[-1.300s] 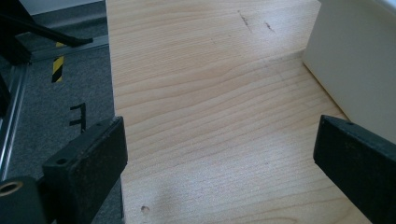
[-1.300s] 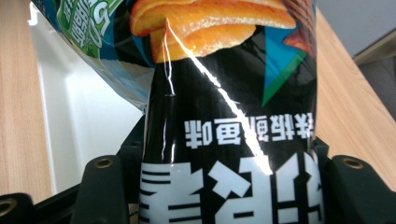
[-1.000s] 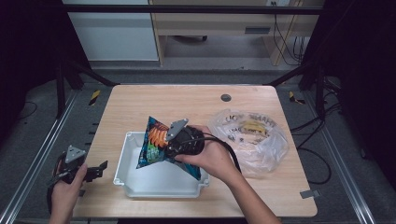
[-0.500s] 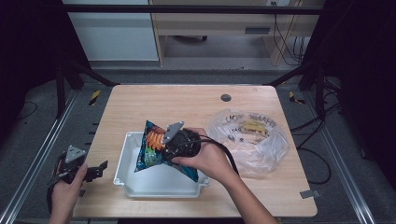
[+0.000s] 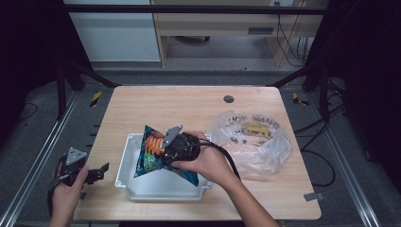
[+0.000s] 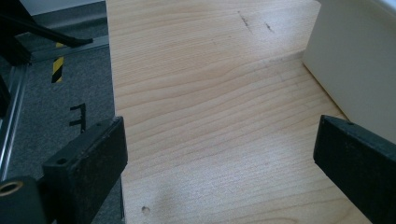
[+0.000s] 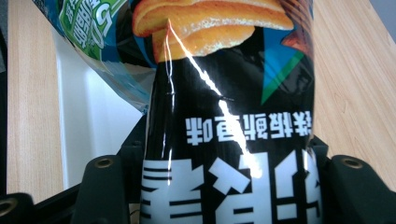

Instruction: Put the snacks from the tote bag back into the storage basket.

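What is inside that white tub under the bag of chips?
The white tub looks bare wherever its floor shows. The bag of chips, gripped by the right gripper, hangs over its middle, so the floor beneath the bag and hand is hidden.

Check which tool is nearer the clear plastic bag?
Right. The right tool, clamped on the chip bag over the white bin, sits beside the plastic bag; the left tool hovers off the table's left edge.

The high view looks forward and down over the whole table (image 5: 198, 106). The left gripper view rides low, facing the bare tabletop and white bin (image 6: 359, 60) wall just ahead. The right gripper view sits very close to the chip bag (image 7: 229, 116), sharing bin and bag with the high view.
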`<action>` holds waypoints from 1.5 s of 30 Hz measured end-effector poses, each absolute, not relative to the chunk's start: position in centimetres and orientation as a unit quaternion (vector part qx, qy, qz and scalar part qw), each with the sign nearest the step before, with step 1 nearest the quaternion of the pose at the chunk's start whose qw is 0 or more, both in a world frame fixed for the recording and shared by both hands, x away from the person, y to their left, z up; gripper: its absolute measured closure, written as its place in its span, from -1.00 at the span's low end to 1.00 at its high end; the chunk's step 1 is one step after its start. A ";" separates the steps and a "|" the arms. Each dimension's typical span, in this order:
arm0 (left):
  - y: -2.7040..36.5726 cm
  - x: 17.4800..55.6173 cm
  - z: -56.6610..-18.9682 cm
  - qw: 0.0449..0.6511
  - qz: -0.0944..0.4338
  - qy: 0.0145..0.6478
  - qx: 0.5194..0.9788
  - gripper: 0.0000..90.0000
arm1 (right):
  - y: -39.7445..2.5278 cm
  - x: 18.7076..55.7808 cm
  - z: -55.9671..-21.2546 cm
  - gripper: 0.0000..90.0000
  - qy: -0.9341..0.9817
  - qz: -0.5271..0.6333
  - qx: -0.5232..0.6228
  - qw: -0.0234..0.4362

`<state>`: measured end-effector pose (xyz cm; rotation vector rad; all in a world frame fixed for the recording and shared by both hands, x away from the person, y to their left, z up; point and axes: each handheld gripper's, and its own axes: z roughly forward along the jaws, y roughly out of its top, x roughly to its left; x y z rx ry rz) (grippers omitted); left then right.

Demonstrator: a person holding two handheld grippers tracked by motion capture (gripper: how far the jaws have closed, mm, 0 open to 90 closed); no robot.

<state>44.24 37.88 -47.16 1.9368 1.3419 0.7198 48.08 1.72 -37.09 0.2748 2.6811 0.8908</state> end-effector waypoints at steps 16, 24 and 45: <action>37.9 44.2 -47.2 0.333 0.275 0.514 0.741 -0.94 | 2.5 47.9 -37.9 -0.11 0.938 0.306 0.084 0.142; 37.9 44.2 -47.2 0.333 0.275 0.514 0.741 -0.94 | 2.7 48.0 -38.3 -0.11 0.938 0.306 0.083 0.139; 37.9 44.2 -47.2 0.333 0.275 0.514 0.741 -0.94 | 3.3 48.1 -39.0 -0.10 0.941 0.303 0.077 0.131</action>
